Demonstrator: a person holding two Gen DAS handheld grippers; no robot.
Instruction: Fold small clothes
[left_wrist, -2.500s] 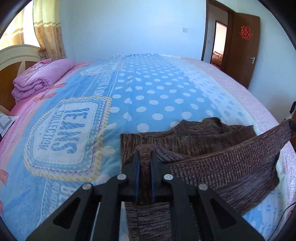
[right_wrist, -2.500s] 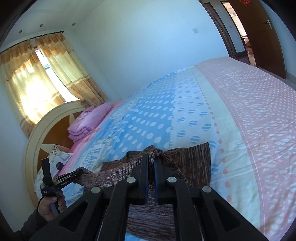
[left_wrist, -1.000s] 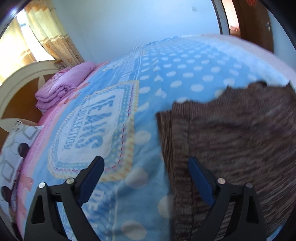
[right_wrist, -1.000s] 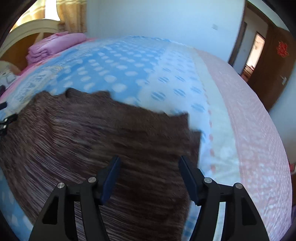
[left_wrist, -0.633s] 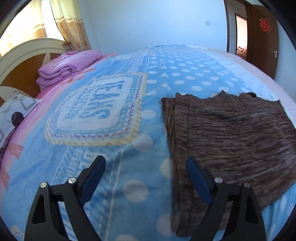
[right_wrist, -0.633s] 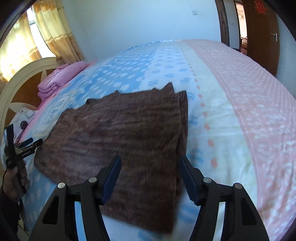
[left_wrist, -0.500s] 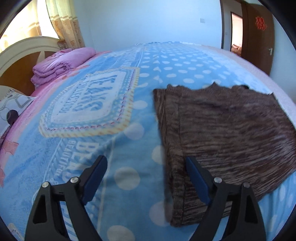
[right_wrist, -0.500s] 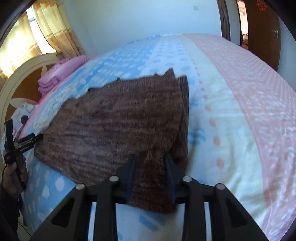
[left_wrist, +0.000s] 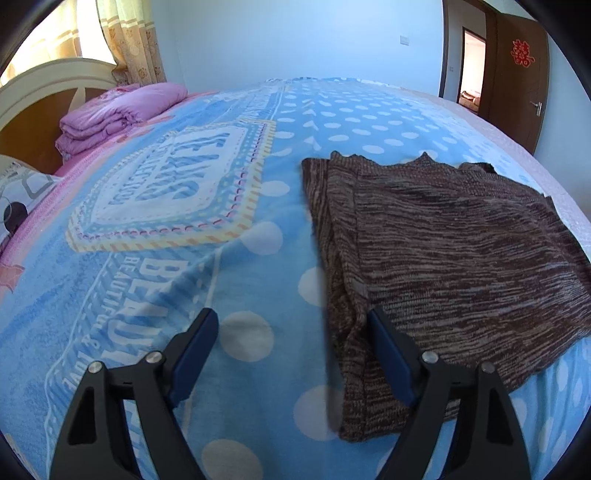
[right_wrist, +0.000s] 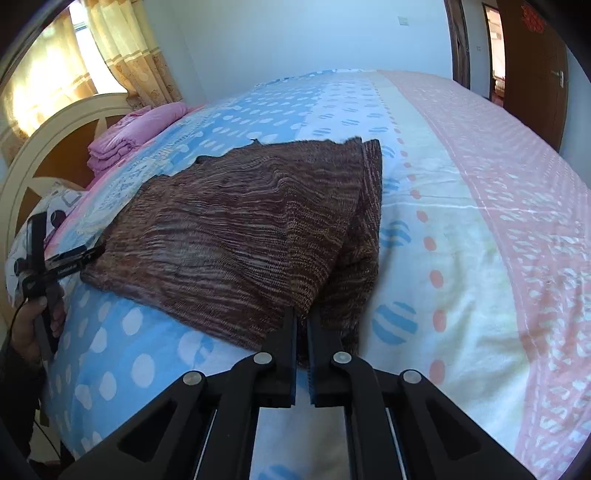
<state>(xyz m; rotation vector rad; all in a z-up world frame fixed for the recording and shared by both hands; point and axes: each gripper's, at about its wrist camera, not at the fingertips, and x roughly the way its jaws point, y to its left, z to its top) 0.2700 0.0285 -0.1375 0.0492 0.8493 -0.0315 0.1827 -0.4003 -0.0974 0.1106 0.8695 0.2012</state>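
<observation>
A brown knitted garment lies folded flat on the blue dotted bedspread. My left gripper hovers at its near left corner with the jaws closing. The garment's left edge lies between the fingers, and the right finger rests over the knit without the pads pressing it. In the right wrist view the garment spreads to the left. My right gripper is shut on its near right corner, which is pulled up into a ridge. The left gripper shows at the far left, held by a hand.
A folded pink quilt and a patterned pillow sit by the white headboard at the left. A brown door stands at the back right. The bedspread's pink side stretches to the right.
Both grippers let go of the garment, which now lies flat. The right gripper came to the near right corner and shut on it. The left gripper drew in to the near left corner.
</observation>
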